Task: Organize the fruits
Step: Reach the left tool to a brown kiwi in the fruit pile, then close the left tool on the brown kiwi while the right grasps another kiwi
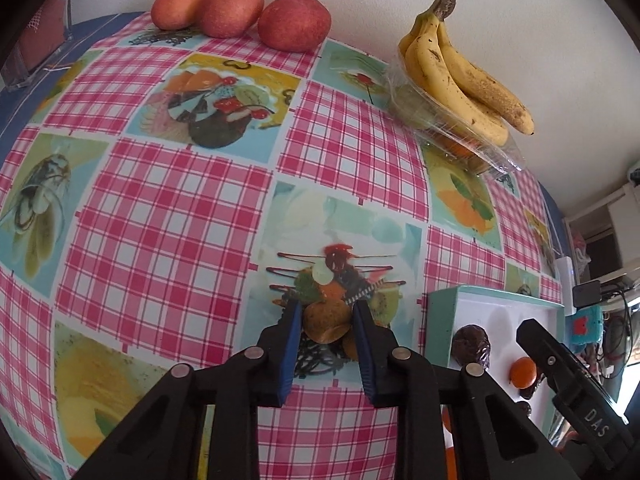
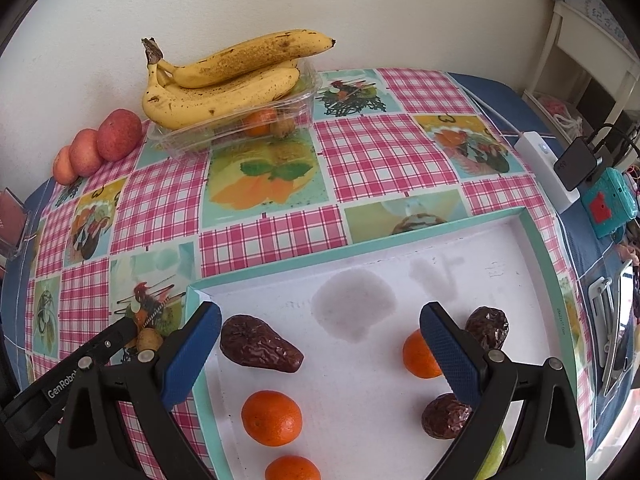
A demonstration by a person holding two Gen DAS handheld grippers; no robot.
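My left gripper (image 1: 327, 309) is shut on a small brown walnut-like fruit (image 1: 325, 326), just above the checked tablecloth (image 1: 168, 208); the right wrist view shows that fruit (image 2: 149, 339) left of the tray. My right gripper (image 2: 320, 312) hangs open over the white, teal-rimmed tray (image 2: 360, 240), holding nothing. In the tray lie oranges (image 2: 272, 418) and dark wrinkled fruits (image 2: 256, 344). Bananas (image 2: 224, 80) rest on a clear plastic container (image 2: 306, 96) holding an orange and a nut. Three red-orange round fruits (image 1: 236, 8) line the wall.
A white power strip (image 2: 544, 168), a teal toy camera (image 2: 608, 200) and a phone (image 2: 616, 320) sit along the table's right edge. A clear holder (image 1: 36, 40) stands at the far left. A wall bounds the table's back edge.
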